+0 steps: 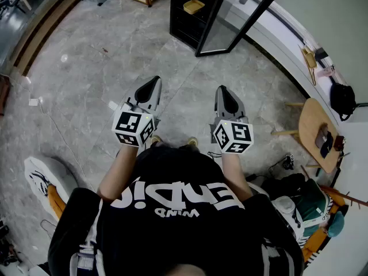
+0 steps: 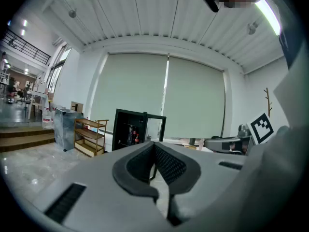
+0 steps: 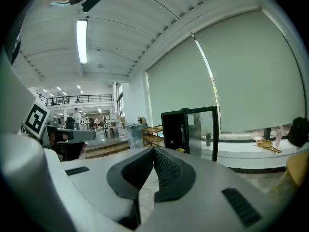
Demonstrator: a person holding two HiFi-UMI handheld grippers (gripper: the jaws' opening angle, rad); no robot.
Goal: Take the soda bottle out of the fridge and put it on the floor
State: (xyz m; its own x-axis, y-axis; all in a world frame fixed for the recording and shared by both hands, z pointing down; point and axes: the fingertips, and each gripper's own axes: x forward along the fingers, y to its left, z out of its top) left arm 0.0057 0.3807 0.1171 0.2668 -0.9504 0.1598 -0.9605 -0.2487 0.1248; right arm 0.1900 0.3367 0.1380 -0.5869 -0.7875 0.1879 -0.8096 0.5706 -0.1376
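two tools are out in front of me and neither carries anything. the left tool (image 2: 154, 148) has its jaws pressed together, ribbed pads meeting at the tips with nothing between them. the right tool (image 3: 153, 152) reads the same in its own view: jaws together, nothing caught.

from the head view i see them held side by side and apart, noses pointing forward, low over the grey marble floor (image 1: 103, 56). each carries a marker cube (image 1: 133, 128) at its rear, just ahead of the person's forearms.

further out, well beyond both noses, stands the black fridge (image 1: 181, 19). its glass door (image 1: 233, 22) is swung wide open toward the right. in the left gripper view the fridge sits just above and left of the closed tips, and the soda bottle (image 2: 134, 135) is inside it, upright on a shelf, dark with a red label. it is small at this range, and i cannot tell how many bottles stand together there. a yellow tray (image 1: 194, 6) lies on another shelf inside.

left of the fridge is a wooden rack (image 2: 89, 137). a curved white surface (image 1: 276, 22) runs along the wall to its right. a round wooden stool (image 1: 313, 122) stands off to my right.
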